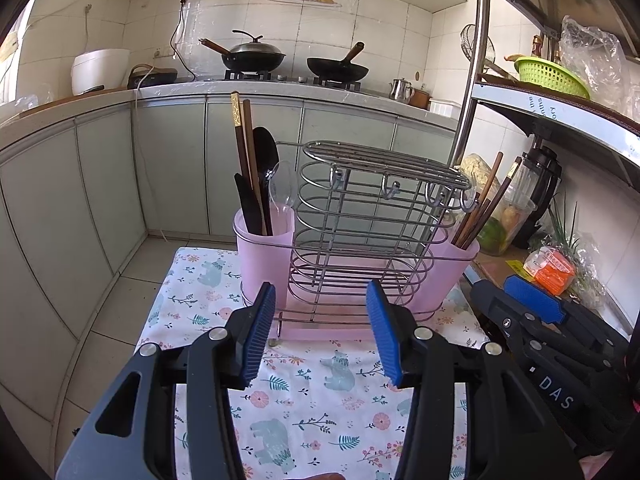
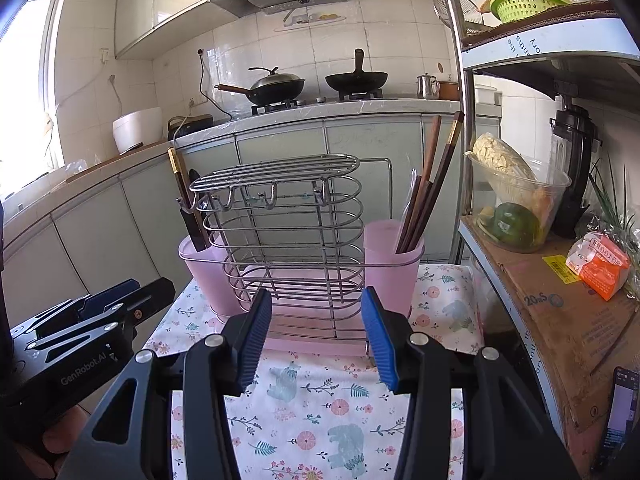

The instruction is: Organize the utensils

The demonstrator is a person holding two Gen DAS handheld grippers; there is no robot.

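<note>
On floral cloth (image 1: 320, 400): wire rack (image 1: 360, 220), utensils (image 1: 256, 184) and chopsticks (image 1: 480, 208) sorted into pink cups (apparently finished); left gripper (image 1: 320, 332) and right gripper (image 2: 316, 332) part-open, empty

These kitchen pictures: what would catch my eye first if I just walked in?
Likely the wire rack standing on the flowery cloth, with a pink cup at each end: dark chopsticks and spoons in one, brown chopsticks in the other. Up close, two blue-padded claws, the left claw and the right claw, hang open before it, holding nothing.
</note>
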